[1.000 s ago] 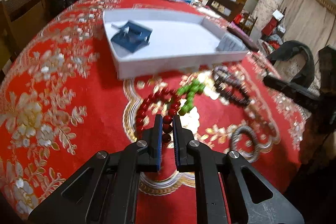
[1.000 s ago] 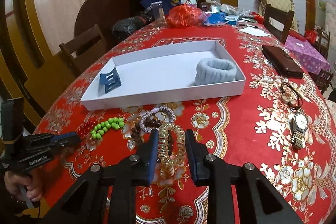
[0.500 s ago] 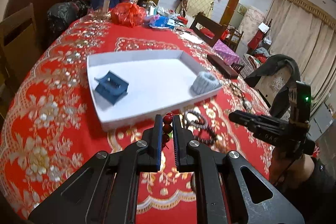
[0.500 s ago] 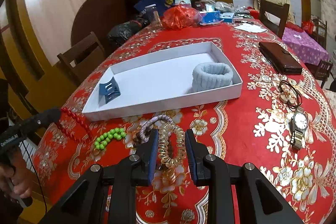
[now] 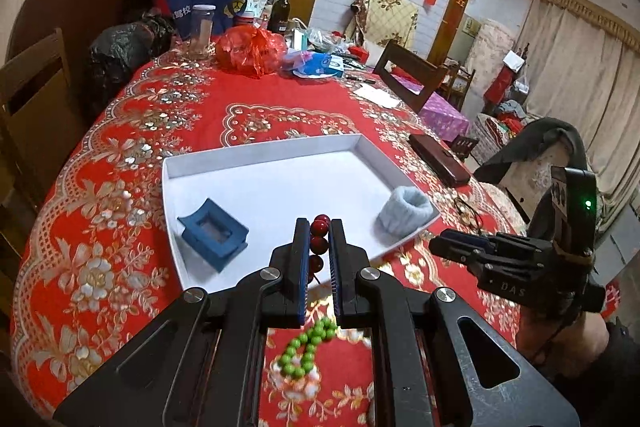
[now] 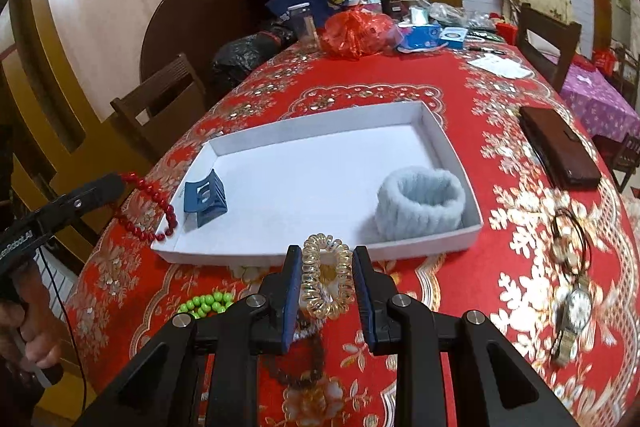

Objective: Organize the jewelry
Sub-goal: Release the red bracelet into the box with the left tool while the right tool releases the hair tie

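Note:
My left gripper [image 5: 319,227] is shut on a red bead bracelet [image 5: 319,239] and holds it in the air at the near-left edge of the white tray [image 5: 256,154]; the bracelet hangs from it in the right wrist view [image 6: 150,205]. The tray [image 6: 320,119] holds a blue hair claw [image 6: 205,197] and a pale blue scrunchie [image 6: 420,201]. My right gripper [image 6: 326,255] is shut on a gold spiral hair tie [image 6: 326,281], lifted in front of the tray's near wall. A green bead bracelet [image 5: 310,349] lies on the red cloth below.
A dark bead bracelet [image 6: 298,363] lies under the right gripper. A wristwatch [image 6: 576,311] and a dark hair tie with charm [image 6: 568,247] lie right of the tray, beside a brown case [image 6: 558,151]. Bags and bottles crowd the table's far end [image 6: 356,31]. Chairs surround it.
My left gripper rose with the red bracelet and moved toward the tray's near-left edge. My right gripper lifted the gold hair tie off the cloth toward the tray.

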### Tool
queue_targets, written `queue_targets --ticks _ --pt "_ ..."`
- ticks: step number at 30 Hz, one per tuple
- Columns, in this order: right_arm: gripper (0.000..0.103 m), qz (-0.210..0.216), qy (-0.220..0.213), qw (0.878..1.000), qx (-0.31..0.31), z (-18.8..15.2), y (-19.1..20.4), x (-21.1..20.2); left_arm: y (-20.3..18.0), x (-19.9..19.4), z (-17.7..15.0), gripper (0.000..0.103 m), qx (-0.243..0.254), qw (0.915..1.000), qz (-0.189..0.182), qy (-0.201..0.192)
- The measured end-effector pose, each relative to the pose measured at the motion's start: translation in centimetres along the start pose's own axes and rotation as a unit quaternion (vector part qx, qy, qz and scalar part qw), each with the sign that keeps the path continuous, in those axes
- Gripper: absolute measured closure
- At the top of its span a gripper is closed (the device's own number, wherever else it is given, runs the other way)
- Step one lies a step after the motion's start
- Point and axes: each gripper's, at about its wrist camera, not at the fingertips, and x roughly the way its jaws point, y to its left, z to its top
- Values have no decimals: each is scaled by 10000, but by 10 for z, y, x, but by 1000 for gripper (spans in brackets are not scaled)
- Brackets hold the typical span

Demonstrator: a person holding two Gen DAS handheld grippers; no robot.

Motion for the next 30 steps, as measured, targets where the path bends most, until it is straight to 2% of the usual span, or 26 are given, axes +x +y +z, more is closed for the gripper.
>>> queue_targets --ticks 7,11,16,21,30 --pt "79 182 -72 9998 76 29 -4 20 -7 32 37 95 -149 9998 -63 138" --pt "79 279 -176 9991 259 35 -13 37 -10 61 50 95 -69 9996 99 265" --pt "79 443 -64 9980 438 28 -25 62 -11 99 49 95 -142 9981 268 534" --pt "79 461 47 9976 514 22 -33 79 -15 121 51 95 -8 9978 293 602" --pt "78 416 145 9982 415 15 -33 91 29 156 36 95 -151 9916 878 933"
